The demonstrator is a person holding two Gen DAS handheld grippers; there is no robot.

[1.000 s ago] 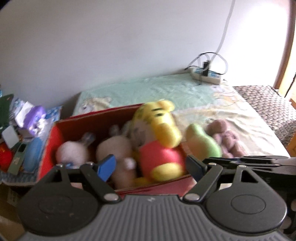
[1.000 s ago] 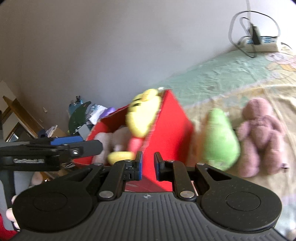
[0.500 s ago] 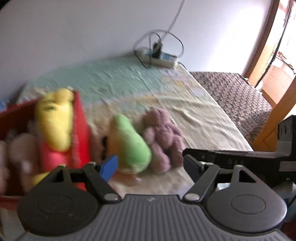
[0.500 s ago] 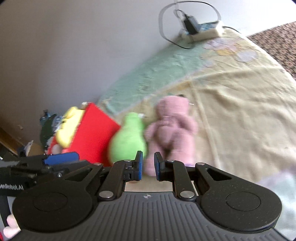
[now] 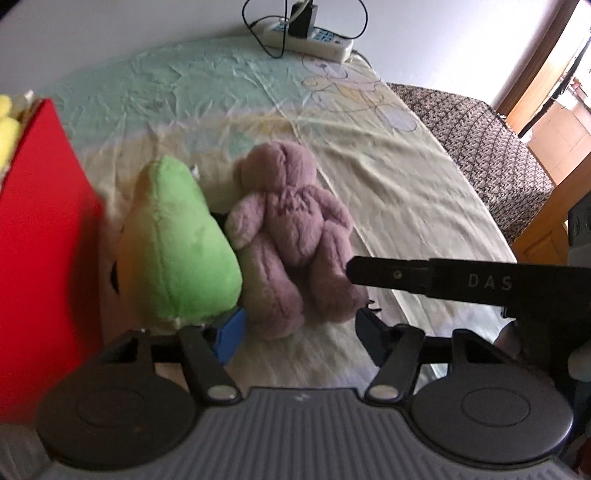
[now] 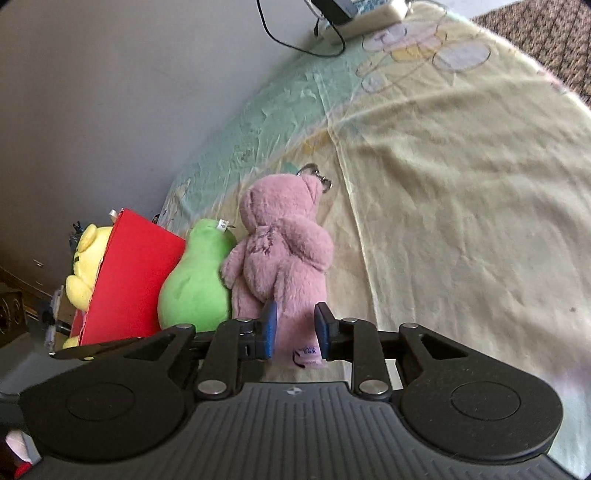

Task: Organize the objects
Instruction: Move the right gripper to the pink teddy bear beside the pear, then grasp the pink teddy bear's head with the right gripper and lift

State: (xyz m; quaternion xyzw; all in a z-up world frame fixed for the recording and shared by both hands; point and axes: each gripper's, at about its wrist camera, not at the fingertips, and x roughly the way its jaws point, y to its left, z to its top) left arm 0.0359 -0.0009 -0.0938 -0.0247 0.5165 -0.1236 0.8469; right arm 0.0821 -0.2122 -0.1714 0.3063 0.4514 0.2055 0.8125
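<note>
A pink plush bear [image 5: 291, 236] [image 6: 284, 254] lies on the bed beside a green pear plush [image 5: 181, 243] [image 6: 195, 280], which leans against a red box [image 5: 40, 236] [image 6: 129, 280]. A yellow plush [image 6: 83, 266] sticks out of the box. My left gripper [image 5: 299, 328] is open and empty, just short of the bear's legs. My right gripper [image 6: 294, 330] is open, its fingers either side of the bear's lower leg without closing on it. The right gripper's finger [image 5: 424, 275] crosses the left wrist view at the bear's right side.
The bed sheet [image 6: 461, 177] stretches to the right and back. A white power strip with a black cable [image 5: 310, 33] lies at the bed's far end by the wall. A brown patterned mattress edge [image 5: 491, 147] and wooden furniture are at the right.
Both grippers swung right from the red box to the pear and bear and moved closer. The right gripper opened from shut and now straddles the bear's leg.
</note>
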